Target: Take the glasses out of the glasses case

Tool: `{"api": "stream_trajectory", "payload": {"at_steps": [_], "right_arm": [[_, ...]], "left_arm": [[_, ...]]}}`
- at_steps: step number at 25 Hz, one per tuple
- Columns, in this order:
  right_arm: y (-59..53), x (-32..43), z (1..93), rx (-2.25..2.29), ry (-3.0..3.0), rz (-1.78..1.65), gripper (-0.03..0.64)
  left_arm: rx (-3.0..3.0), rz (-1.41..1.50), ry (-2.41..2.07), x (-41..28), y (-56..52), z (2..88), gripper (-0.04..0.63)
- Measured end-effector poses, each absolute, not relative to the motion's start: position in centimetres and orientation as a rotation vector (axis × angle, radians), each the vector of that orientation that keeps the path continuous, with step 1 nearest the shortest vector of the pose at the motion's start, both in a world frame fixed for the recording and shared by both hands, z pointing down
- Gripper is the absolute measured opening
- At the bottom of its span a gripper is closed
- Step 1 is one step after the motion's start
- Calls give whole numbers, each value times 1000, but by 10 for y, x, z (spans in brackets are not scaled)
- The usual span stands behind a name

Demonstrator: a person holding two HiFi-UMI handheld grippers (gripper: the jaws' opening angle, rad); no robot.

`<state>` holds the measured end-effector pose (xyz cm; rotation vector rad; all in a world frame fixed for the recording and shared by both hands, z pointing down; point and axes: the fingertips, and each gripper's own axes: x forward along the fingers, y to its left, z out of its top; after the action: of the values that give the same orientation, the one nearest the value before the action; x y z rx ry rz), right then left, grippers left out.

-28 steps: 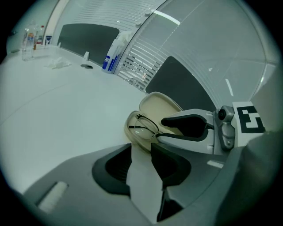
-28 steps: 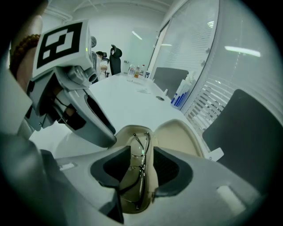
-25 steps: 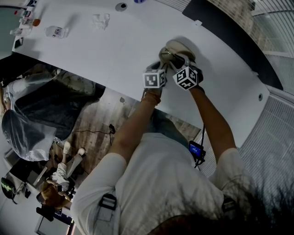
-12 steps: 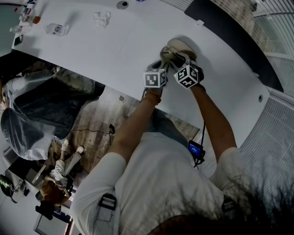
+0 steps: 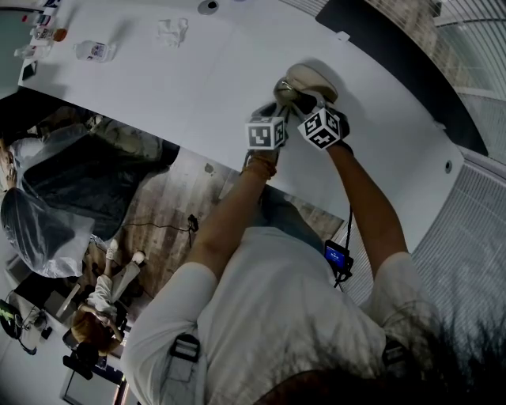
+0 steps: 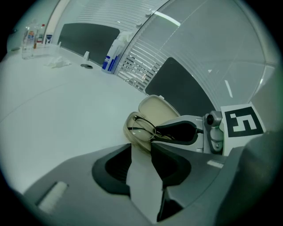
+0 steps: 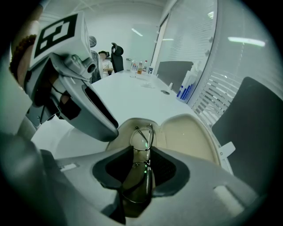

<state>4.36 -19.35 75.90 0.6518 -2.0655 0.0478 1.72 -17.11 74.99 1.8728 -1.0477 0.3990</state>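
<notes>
A beige glasses case point(image 5: 315, 77) lies open on the white table point(image 5: 198, 71), its lid point(image 7: 188, 134) tipped back. My left gripper point(image 5: 278, 107) is shut on the near wall of the case's base point(image 6: 140, 150). Thin dark-rimmed glasses point(image 7: 142, 140) stand up out of the base, also seen in the left gripper view point(image 6: 142, 128). My right gripper point(image 7: 141, 176) reaches in from above. Its jaws have just been closing, and one lens sits pinched between them. In the head view the right gripper point(image 5: 304, 100) is beside the left, and the two marker cubes nearly touch.
Small bottles point(image 5: 95, 52), a crumpled tissue point(image 5: 172, 33) and a round grommet point(image 5: 208, 8) sit far up the table. A spray bottle point(image 6: 110, 55) stands by the slatted wall. The table's near edge point(image 5: 237, 170) is just behind the grippers. People sit at the far end.
</notes>
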Motion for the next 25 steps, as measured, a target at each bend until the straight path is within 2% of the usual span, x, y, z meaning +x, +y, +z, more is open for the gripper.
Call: {"api": "stream_trajectory", "payload": {"at_steps": [7, 19, 25], "right_arm": [[-192, 44, 757, 655, -2068, 39, 105], [-189, 40, 738, 665, -2130, 74, 21], [-192, 44, 729, 687, -2140, 78, 18]], "left_arm": [[1866, 397, -1044, 18, -171, 750, 141], [1869, 397, -1050, 17, -174, 746, 133], [1877, 393, -1048, 19, -177, 740, 132]]}}
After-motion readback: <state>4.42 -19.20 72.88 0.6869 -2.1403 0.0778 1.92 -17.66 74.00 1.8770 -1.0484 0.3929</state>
